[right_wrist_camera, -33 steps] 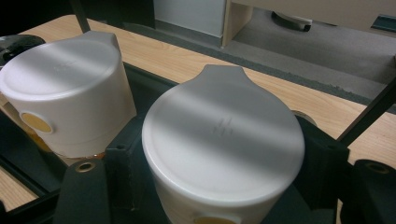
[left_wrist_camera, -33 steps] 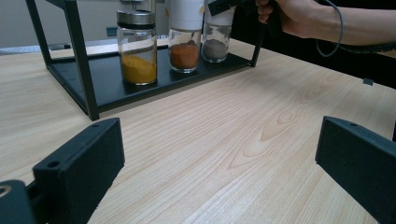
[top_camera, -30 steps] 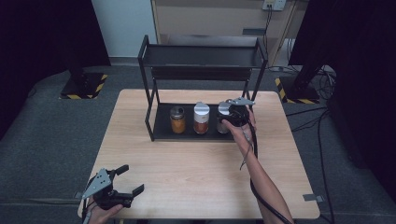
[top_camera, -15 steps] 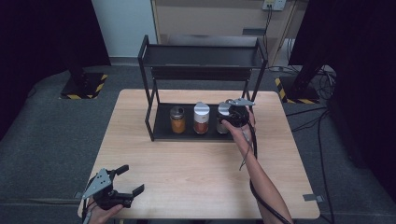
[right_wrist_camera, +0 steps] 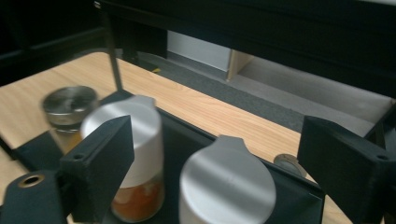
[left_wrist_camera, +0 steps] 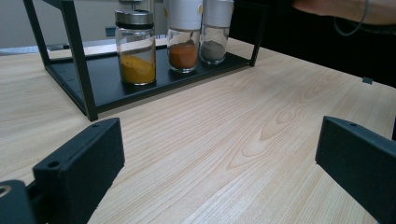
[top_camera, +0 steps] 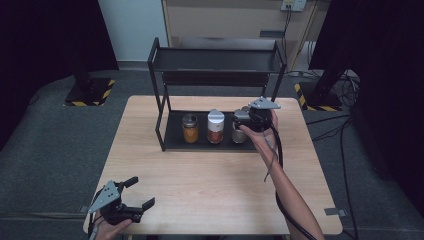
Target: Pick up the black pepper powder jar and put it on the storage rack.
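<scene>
On the bottom shelf of the black rack point(top_camera: 165, 90) three spice jars stand in a row. The right gripper point(top_camera: 250, 119) hangs just over the rightmost one, the grey-spice jar point(top_camera: 238, 131), whose silver cap sits below and between the two jaws in the right gripper view. Those jaws have just been opening and now stand apart, one on each side of the cap, neither pad pressing on it as far as I can tell; that picture is a little blurred, so a light brush against the cap can't be ruled out. The jar itself rests upright on the shelf at its right end, just beside the red-spice jar point(top_camera: 215, 127) with the tall white cap, and the yellow-spice jar point(top_camera: 189, 129) stands at the left of the row.

The left gripper point(top_camera: 136, 192) is well apart from all this, at the near left corner of the wooden table point(top_camera: 210, 180), its jaws spread wide with nothing between them.
</scene>
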`<action>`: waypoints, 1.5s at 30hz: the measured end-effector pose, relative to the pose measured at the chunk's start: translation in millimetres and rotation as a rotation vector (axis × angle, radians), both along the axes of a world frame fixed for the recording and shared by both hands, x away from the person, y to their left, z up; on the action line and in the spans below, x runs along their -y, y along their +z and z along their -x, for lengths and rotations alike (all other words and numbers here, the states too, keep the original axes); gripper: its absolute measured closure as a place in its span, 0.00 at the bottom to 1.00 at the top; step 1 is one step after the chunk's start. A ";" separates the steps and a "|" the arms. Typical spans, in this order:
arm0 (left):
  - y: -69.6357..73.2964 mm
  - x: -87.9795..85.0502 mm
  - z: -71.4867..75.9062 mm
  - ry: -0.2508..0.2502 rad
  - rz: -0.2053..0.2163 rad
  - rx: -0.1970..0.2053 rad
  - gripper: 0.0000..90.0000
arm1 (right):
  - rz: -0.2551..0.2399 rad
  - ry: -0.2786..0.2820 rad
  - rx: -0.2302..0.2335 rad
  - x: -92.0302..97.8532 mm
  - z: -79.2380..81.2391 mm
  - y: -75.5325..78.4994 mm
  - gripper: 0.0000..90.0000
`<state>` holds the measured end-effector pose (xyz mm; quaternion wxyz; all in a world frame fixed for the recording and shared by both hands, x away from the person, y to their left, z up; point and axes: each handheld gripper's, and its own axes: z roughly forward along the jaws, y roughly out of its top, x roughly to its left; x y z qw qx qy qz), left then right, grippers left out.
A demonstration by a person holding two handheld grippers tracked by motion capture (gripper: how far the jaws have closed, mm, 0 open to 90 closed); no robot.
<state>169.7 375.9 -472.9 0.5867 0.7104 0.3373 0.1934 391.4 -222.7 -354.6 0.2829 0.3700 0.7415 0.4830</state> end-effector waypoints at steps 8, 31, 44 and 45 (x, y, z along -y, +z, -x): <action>0.2 0.0 0.5 0.006 0.001 0.001 0.00 | -0.003 0.080 0.029 13.3 20.0 19.0 0.10; 0.5 0.8 1.0 0.013 -0.004 0.002 0.00 | -0.059 0.185 0.062 65.4 95.2 13.7 0.07; 0.7 1.1 1.5 0.010 -0.008 0.002 0.00 | -0.076 0.184 0.053 84.6 127.5 -2.3 0.07; 0.8 1.1 1.7 0.010 -0.010 0.002 0.00 | -0.078 0.183 0.052 86.0 129.8 -3.8 0.07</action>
